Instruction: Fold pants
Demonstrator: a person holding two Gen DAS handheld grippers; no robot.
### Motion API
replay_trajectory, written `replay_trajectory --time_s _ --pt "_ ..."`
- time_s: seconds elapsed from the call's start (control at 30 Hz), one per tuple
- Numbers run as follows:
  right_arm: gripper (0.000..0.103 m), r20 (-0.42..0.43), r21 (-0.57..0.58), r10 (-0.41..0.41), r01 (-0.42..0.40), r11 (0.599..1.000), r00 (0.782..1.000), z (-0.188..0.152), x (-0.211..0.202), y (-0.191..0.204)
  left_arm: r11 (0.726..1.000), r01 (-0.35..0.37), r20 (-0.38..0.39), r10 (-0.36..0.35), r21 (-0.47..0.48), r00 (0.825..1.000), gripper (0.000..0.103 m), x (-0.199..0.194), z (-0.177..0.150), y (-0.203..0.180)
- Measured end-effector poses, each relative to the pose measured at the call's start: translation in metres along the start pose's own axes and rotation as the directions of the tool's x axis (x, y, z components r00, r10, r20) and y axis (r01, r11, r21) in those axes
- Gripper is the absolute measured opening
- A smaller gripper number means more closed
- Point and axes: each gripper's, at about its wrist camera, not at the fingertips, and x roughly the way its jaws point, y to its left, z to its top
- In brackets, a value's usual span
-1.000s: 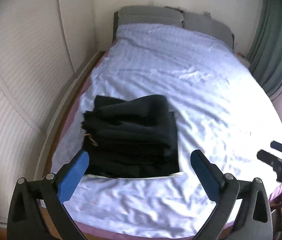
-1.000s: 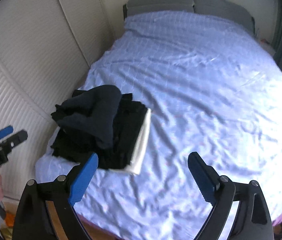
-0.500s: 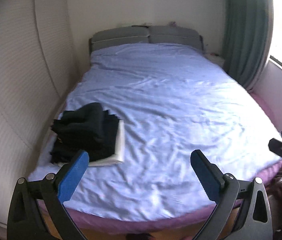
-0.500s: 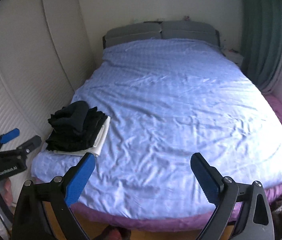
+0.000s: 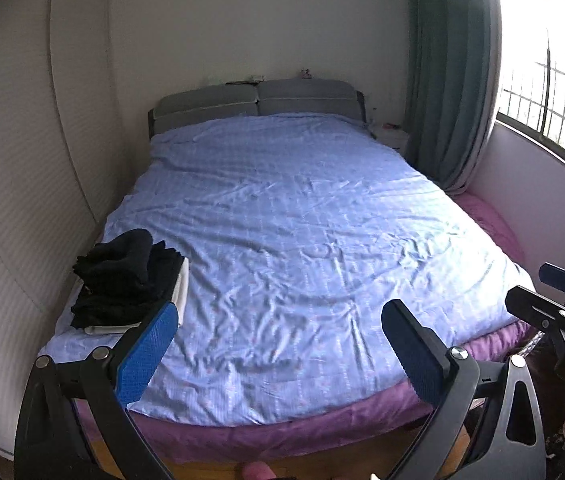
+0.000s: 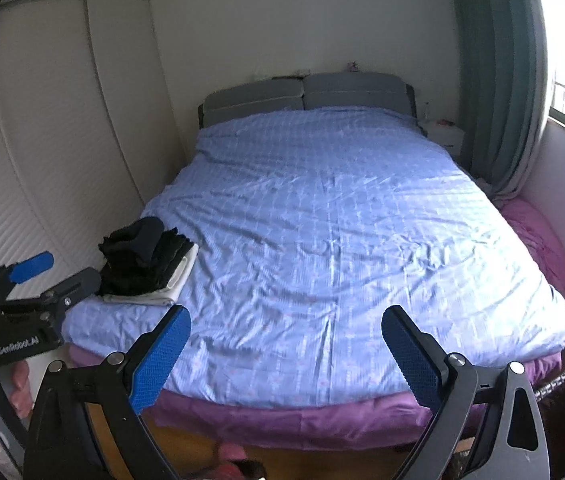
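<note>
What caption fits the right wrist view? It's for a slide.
Right gripper open at the bed foot, folded pants stacked at its near-left corner.

Daylight from blown-out window [image 5: 542, 72], dim room, fisheye-bent edges

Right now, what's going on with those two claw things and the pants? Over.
Left gripper open, empty. Right gripper open, empty. Black pants folded, stacked on white cloth at near-left bed corner. Nothing in the way.
</note>
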Motion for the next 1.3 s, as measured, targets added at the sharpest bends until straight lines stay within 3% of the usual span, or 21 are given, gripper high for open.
replay_trajectory --time_s 0.4,0.63,1.3 --pt "0.097 0.048 0.043 -0.037 0.035 0.998 0.998 -0.009 -0.033 -0.023 0.999 0.030 0.023 -0.031 0.013 0.999 0.103 -0.018 0.002 -0.024" --pt "0.097 0.058 0.029 -0.057 0.055 0.998 0.997 -0.009 -0.040 -0.023 0.999 0.032 0.045 -0.031 -0.027 0.999 0.103 -0.019 0.004 -0.021" --pt "0.097 0.061 0.025 -0.070 0.069 0.997 0.996 -0.008 -0.044 -0.024 0.999 0.038 0.034 -0.038 0.015 0.999 0.103 -0.016 0.005 -0.038"
